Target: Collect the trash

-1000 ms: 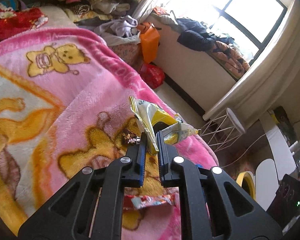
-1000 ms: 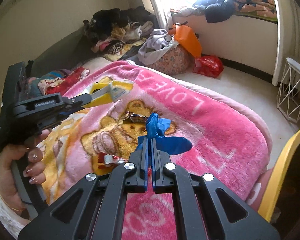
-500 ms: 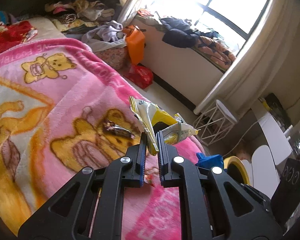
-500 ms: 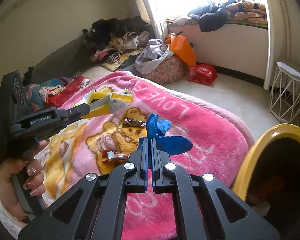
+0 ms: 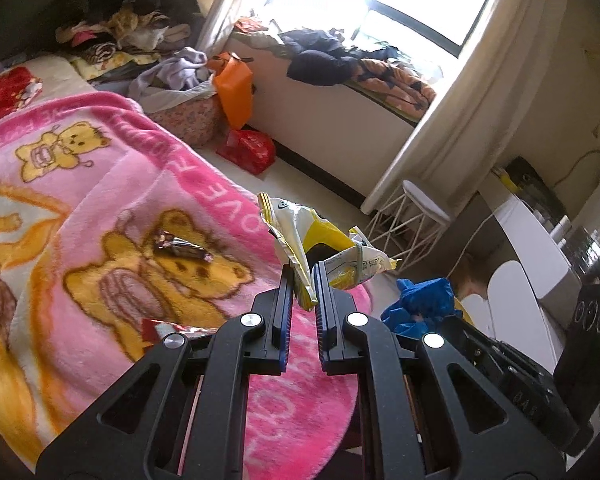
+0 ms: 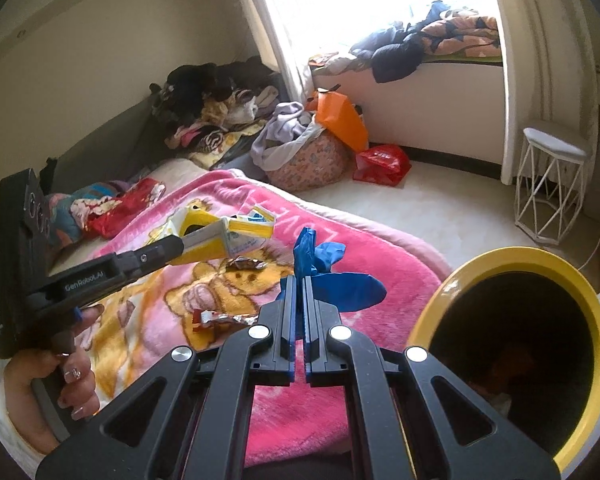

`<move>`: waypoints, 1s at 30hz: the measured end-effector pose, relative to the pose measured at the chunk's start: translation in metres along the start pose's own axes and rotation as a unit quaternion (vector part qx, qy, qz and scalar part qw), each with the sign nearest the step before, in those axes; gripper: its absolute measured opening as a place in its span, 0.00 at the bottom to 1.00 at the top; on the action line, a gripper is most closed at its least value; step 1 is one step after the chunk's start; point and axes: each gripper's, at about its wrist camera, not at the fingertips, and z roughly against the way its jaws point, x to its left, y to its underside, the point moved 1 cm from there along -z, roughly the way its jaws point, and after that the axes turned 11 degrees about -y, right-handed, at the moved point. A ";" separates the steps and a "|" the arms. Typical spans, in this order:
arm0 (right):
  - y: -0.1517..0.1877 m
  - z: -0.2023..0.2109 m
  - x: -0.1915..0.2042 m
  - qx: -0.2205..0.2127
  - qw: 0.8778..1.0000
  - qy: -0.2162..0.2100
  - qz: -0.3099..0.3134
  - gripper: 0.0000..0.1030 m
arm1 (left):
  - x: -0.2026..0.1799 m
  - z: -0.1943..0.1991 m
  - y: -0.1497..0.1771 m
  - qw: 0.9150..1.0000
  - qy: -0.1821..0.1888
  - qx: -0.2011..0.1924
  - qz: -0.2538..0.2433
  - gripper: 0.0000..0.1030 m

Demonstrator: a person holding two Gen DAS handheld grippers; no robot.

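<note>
My left gripper (image 5: 302, 280) is shut on a yellow and white snack wrapper (image 5: 320, 246), held above the pink blanket's edge; the wrapper also shows in the right wrist view (image 6: 224, 236). My right gripper (image 6: 299, 284) is shut on a crumpled blue plastic scrap (image 6: 332, 276), just left of a yellow-rimmed trash bin (image 6: 452, 292). The scrap also shows in the left wrist view (image 5: 420, 304). A brown candy wrapper (image 5: 180, 245) and a red and silver wrapper (image 6: 220, 318) lie on the blanket (image 5: 100, 184).
A white wire stool (image 6: 552, 188) stands on the floor by the curtain. A red bag (image 6: 382, 164), an orange bag (image 6: 342, 120) and a laundry basket (image 6: 308, 160) sit beyond the bed. Clothes pile at the bed's far side.
Both grippers have moved right along the bed with their trash. The yellow bin has come fully into the right wrist view, close to the blue scrap.
</note>
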 end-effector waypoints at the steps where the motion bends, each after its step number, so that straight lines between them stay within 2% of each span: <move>1: 0.000 0.003 -0.001 -0.002 1.000 0.001 -0.002 0.03 | -0.003 0.001 0.001 1.000 0.002 0.000 -0.002 0.06; 30: 0.008 0.074 -0.050 -0.056 0.995 0.057 -0.061 0.03 | -0.071 0.006 0.018 0.997 0.047 0.000 -0.061 0.06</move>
